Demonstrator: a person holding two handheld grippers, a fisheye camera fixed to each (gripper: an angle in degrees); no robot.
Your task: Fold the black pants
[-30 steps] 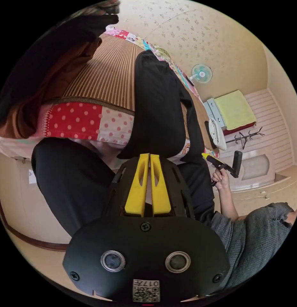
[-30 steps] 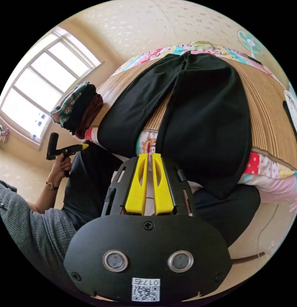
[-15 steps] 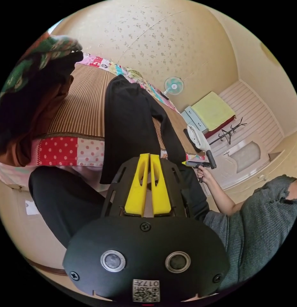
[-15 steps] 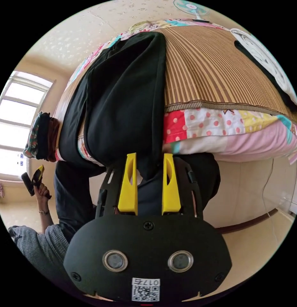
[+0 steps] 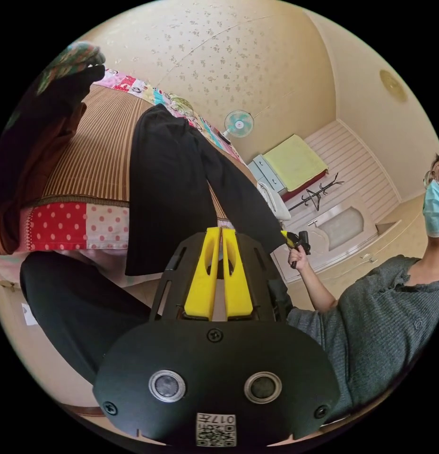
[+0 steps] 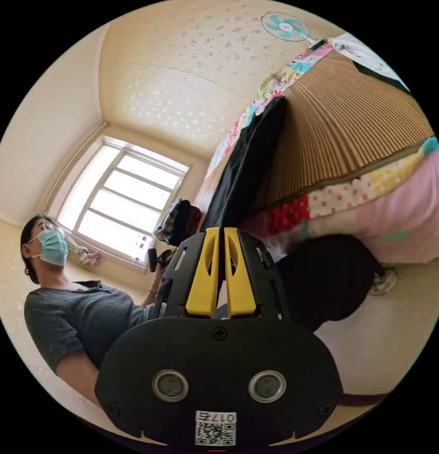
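On striped woven bed mat (image 5: 101,156), soft black pants (image 5: 167,189) lying flat, long legs pointing off bed edge. Left gripper (image 5: 221,231) closed, holding nothing. Right gripper (image 6: 219,231) closed; whether pinching cloth, cannot tell.

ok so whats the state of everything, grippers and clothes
black pants: unfolded, legs apart on the bed, hems over its edge
left gripper: fingers shut, holding nothing
right gripper: fingers shut on one leg's hem
clothes pile: stacked on the bed
fan: running or not, cannot tell

Bare striped mat (image 5: 94,156) beside the black pants (image 5: 169,184); clothes pile (image 5: 37,123) flanks it.
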